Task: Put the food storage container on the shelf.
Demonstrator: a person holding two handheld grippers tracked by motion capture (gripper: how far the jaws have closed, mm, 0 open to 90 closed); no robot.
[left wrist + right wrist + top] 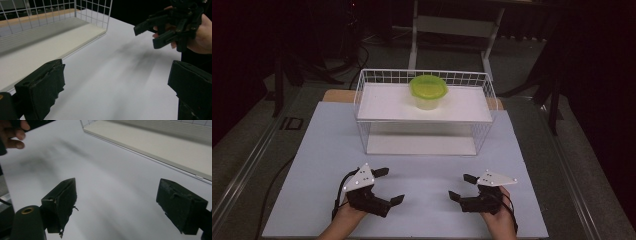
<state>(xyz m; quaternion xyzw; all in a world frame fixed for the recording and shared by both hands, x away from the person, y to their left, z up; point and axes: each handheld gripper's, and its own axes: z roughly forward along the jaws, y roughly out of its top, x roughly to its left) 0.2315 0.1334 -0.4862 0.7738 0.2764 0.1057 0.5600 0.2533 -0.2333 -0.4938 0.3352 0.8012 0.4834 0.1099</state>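
- My left gripper (388, 186) sits low over the near left of the white worktop (322, 150), hand (343, 216) behind it, jaws spread wide and empty, angled toward the centre.
- My right gripper (462, 186) mirrors it on the near right, jaws likewise spread, holding nothing.
- Well beyond both, I see the wire basket rack (362, 95); a green-lidded container (428, 91) stands on its upper shelf.

Bare white tabletop (422, 200) was seen between grippers and ahead, up to wire rack (424, 117). Rack's lower level was open at front. Upper shelf was occupied centrally by green-lidded container (428, 91); either side was free.
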